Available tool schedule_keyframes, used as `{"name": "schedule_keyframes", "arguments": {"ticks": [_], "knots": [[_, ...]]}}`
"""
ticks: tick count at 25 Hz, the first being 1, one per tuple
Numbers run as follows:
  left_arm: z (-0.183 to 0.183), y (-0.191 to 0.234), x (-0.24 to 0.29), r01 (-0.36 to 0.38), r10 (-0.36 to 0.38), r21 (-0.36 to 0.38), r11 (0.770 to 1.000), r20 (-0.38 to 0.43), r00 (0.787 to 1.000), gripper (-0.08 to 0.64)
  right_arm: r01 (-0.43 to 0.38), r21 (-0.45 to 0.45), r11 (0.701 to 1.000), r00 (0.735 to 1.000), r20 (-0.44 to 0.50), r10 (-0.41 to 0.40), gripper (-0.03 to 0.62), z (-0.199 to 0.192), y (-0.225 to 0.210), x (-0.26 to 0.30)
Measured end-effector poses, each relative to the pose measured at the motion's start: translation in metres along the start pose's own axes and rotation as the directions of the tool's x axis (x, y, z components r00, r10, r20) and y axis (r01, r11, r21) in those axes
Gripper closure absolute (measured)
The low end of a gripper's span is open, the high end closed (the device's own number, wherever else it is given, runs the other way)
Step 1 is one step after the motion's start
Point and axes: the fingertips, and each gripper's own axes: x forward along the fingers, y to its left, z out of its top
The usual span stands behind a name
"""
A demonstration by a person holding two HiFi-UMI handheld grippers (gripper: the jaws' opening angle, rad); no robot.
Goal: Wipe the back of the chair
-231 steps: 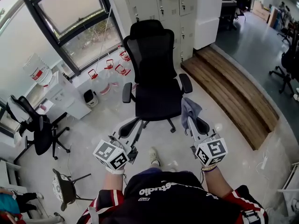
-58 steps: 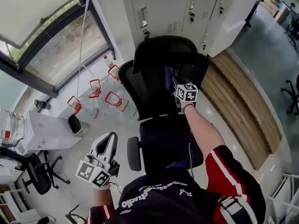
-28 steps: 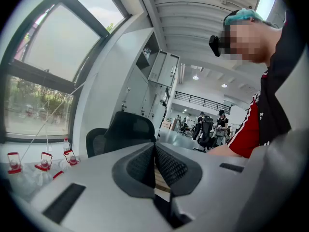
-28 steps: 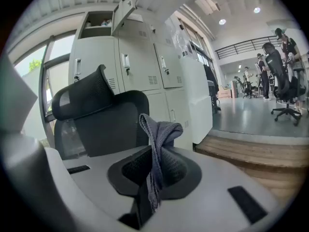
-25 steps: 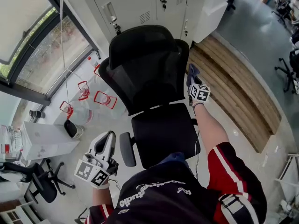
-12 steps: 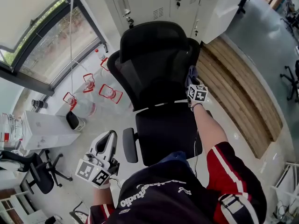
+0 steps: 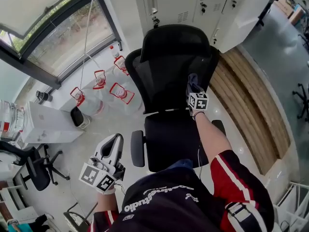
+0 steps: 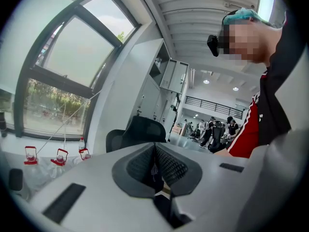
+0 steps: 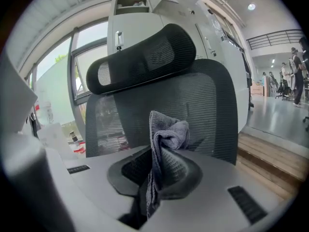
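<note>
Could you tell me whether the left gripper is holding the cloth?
No: the jaws of the left gripper meet with nothing between them; the grey cloth is clamped in the right gripper.

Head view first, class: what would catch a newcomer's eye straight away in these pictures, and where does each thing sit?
The black mesh office chair fills the middle of the view. The right hand-held gripper pinches a grey-blue cloth in its jaws, up at the right side of the backrest. The left hand-held gripper hangs shut and empty low at the left, with clear water jugs on the floor beyond it.
</note>
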Motion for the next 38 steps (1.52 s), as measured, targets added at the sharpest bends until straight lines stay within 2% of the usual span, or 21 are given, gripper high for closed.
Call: {"name": "schedule_keyframes", "arguments": {"ticks": [10, 16, 23, 32, 38], "knots": [[0.006, 0.015, -0.025, -0.062, 0.063, -0.020, 0.998, 0.037, 0.997, 0.535, -0.170, -0.055, 0.984, 0.984, -0.056, 0.167, 0.538, -0.014, 0.115, 0.029], [0.004, 0.025, -0.044, -0.120, 0.122, -0.035, 0.992, 0.050, 0.991, 0.535, -0.290, -0.078, 0.954, 0.956, -0.068, 0.286, 0.537, -0.015, 0.191, 0.049], [0.002, 0.036, -0.063, -0.173, 0.177, -0.057, 0.983, 0.062, 0.982, 0.537, -0.389, -0.084, 0.917, 0.920, -0.081, 0.383, 0.538, -0.015, 0.262, 0.063], [-0.007, 0.047, -0.076, -0.197, 0.202, -0.082, 0.977, 0.057, 0.978, 0.535, -0.449, -0.084, 0.889, 0.892, -0.085, 0.443, 0.537, -0.018, 0.305, 0.070], [-0.014, 0.048, -0.075, -0.179, 0.185, -0.099, 0.979, 0.048, 0.982, 0.535, -0.469, -0.068, 0.881, 0.881, -0.098, 0.462, 0.538, -0.040, 0.313, 0.060]]}}
